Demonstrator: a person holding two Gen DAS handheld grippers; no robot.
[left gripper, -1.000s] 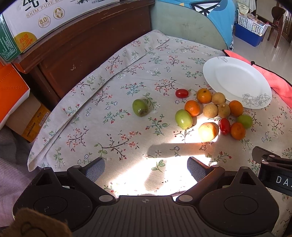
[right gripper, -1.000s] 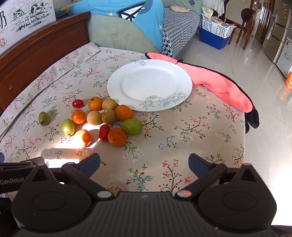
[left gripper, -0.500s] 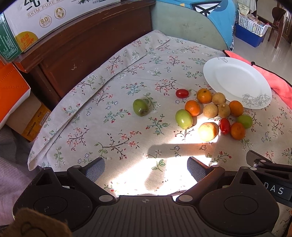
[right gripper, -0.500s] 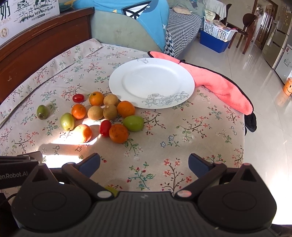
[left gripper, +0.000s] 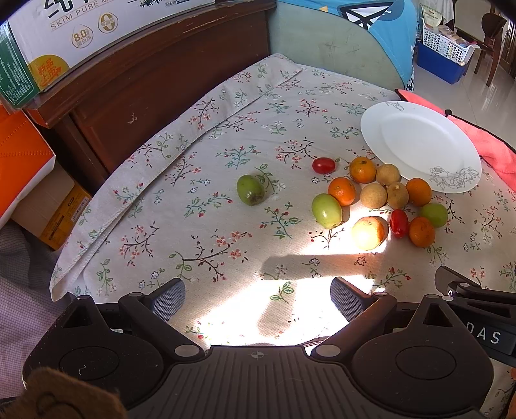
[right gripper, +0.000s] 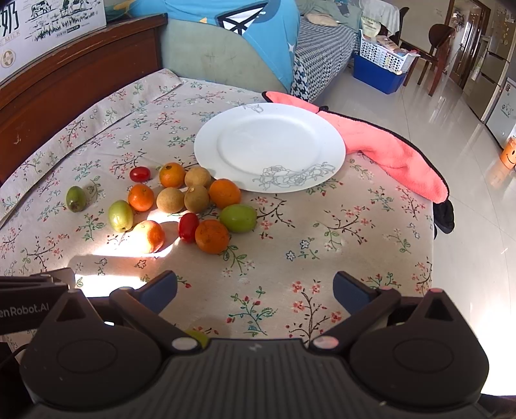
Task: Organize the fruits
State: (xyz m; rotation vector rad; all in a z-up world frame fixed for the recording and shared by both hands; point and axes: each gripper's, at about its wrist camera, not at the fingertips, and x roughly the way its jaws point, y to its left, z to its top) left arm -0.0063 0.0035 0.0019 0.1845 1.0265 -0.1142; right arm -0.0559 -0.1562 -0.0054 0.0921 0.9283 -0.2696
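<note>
Floral-printed beige tablecloth [left gripper: 225,161] covered the round table, with a dark wooden cabinet [left gripper: 161,74] and a skim-milk carton [left gripper: 80,29] behind it. From the left wrist view, the black left gripper [left gripper: 258,296] hung low over the near edge, fingers spread wide with nothing between them, just as it had a second before; the scene had barely shifted. A lone dark-green oval fruit [left gripper: 251,189] lay apart from the cluster of small oranges, brown longans, green jujubes and red cherry tomatoes [left gripper: 374,199], which sat just beside the empty white round plate with a grey flower print [left gripper: 419,145]. At the right edge, more of the other gripper's black body had slid into sight.

From the right wrist view, the black right gripper [right gripper: 254,287] was likewise spread apart and empty, hovering over bare cloth. Compared with a second earlier it had eased forward and a little towards the plate [right gripper: 267,129], so the fruit cluster [right gripper: 190,199] sat lower and nearer. A pink fleece cloth [right gripper: 387,148] draped off the far edge. No fruit had reached the plate, so the sorting seemed not yet begun; the right gripper appeared to be on its first approach.
</note>
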